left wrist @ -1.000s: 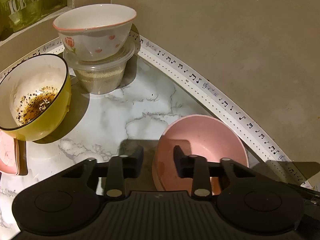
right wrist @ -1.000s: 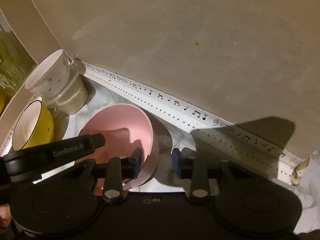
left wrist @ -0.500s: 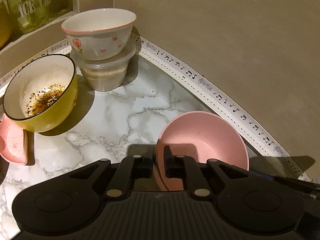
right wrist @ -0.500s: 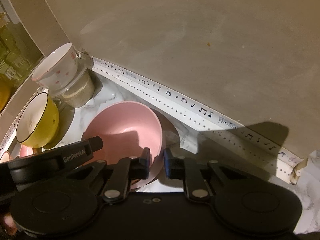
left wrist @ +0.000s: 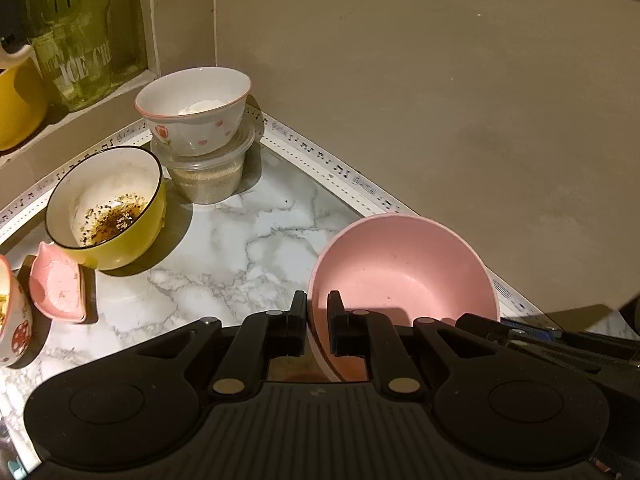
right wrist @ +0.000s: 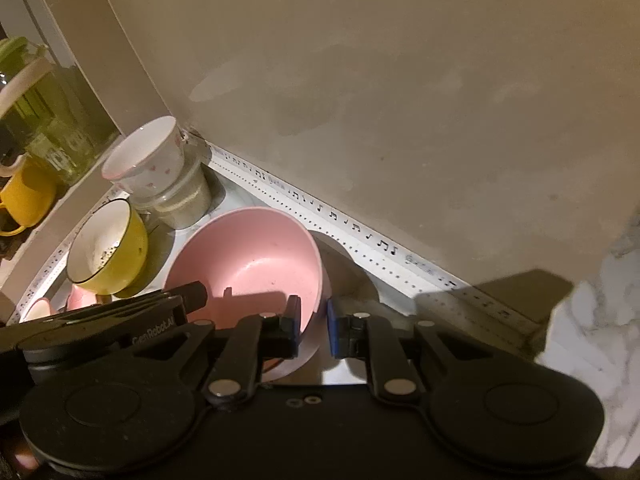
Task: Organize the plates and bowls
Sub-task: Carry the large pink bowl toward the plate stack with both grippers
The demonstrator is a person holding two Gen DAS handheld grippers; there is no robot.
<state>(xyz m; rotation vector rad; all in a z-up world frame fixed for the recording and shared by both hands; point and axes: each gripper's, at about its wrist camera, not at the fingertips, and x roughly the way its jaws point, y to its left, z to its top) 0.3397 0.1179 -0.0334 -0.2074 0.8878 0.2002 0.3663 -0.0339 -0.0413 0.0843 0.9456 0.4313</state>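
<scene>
Right, we have both claws clamped on the pink bowl (left wrist: 404, 268): left claw (left wrist: 316, 320) on its near rim, right claw (right wrist: 312, 326) on the opposite rim. Yellow bowl (left wrist: 108, 208), flowered bowl (left wrist: 192, 108) on the tabletop (left wrist: 240, 248) not yet sorted.

Lower part of pink bowl (left wrist: 404, 268) hidden behind my left gripper (left wrist: 317, 320). Mushroom cup (left wrist: 10, 320) cut off at left frame edge. Glass jar (left wrist: 80, 28) lettering partly legible, top cropped.
</scene>
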